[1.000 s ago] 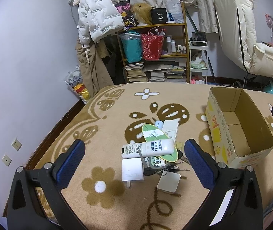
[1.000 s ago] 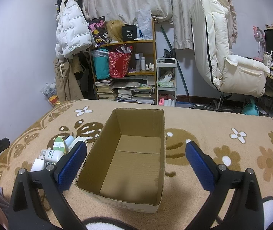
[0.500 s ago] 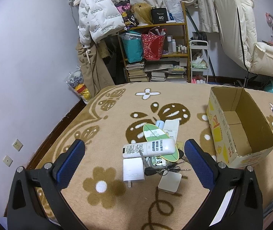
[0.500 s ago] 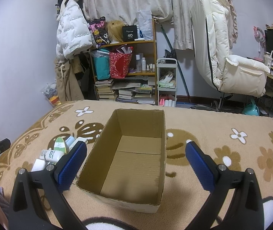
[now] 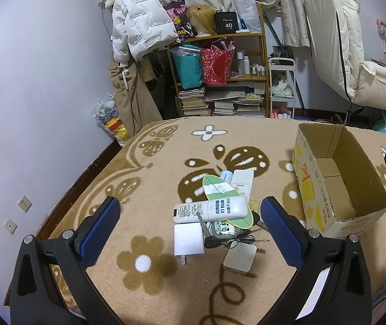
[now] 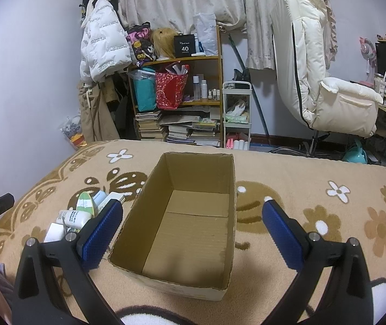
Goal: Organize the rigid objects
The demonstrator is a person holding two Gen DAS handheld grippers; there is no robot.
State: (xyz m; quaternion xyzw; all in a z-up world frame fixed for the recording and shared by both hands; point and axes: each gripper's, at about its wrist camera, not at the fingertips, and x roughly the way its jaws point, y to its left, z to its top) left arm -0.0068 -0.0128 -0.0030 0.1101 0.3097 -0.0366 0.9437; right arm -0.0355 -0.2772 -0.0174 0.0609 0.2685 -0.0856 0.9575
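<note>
Brown corrugated cardboard forms the open box [image 6: 185, 227] that lies on a tan blanket with brown flowers and butterflies [image 5: 166, 157], its inside bare down to the folded bottom flaps. The right tongs [image 6: 190, 233] hang over the box with both blue-padded fingers [image 6: 282, 238] spread wide, one on each side of the box's near end, holding nothing. The left tongs [image 5: 190, 230] are likewise released, their blue pads [image 5: 100, 227] far apart above a small heap of rigid things just to the left of the box [image 5: 339, 184].

In that heap a white tube with blue print [image 5: 210, 209] lies crosswise on top of a green and white oval card [image 5: 220, 192]. Behind these rest a white flat box [image 5: 243, 181] and a pale blue capped item [image 5: 226, 176]. Nearer the camera a white charger block marked 120 [image 5: 188, 239] lies flat with its prongs toward the viewer, and beside it sits a white rounded square case [image 5: 240, 256]. Between them lies a bunch of dark keys [image 5: 231, 239], touching a small tin with a cartoon print [image 5: 222, 228]. From the right view the heap [image 6: 84, 211] is partly hidden behind the left finger.

A cluttered wooden shelf [image 6: 176, 100] and a cream padded chair [image 6: 325, 81] stand behind the bed.
</note>
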